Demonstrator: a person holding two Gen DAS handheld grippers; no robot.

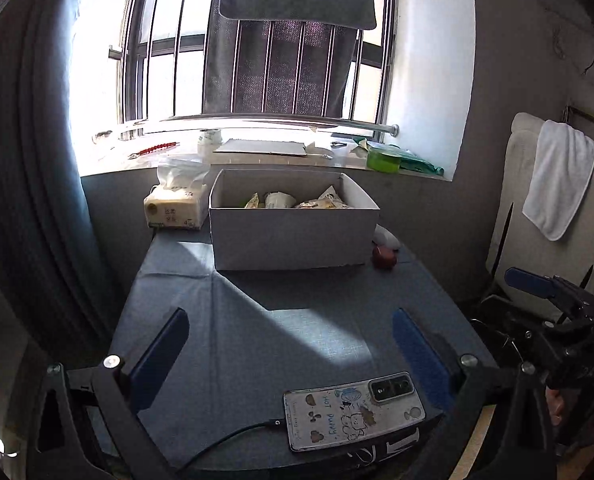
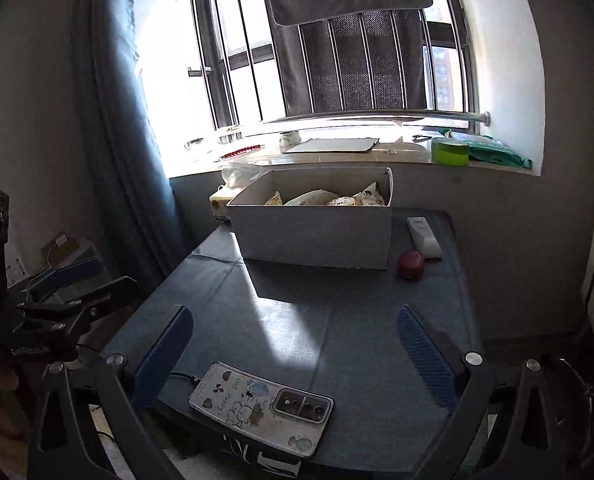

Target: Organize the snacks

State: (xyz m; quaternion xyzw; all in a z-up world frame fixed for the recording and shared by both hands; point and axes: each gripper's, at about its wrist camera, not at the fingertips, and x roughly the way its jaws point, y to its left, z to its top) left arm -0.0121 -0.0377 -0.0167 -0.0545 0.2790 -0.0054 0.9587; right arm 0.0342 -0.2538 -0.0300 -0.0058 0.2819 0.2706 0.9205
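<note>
A white cardboard box (image 1: 293, 236) stands at the far side of the blue-grey table and holds several wrapped snacks (image 1: 297, 201); it also shows in the right wrist view (image 2: 317, 232), with the snacks (image 2: 329, 198) inside. My left gripper (image 1: 291, 332) is open and empty, held over the near part of the table, well short of the box. My right gripper (image 2: 297, 330) is open and empty too, at about the same distance. Each gripper shows at the edge of the other's view.
A phone (image 1: 353, 414) on a cable lies at the table's near edge. A tissue pack (image 1: 175, 208) stands left of the box. A small red object (image 2: 411, 265) and a white remote (image 2: 425, 237) lie right of it. The windowsill behind holds clutter.
</note>
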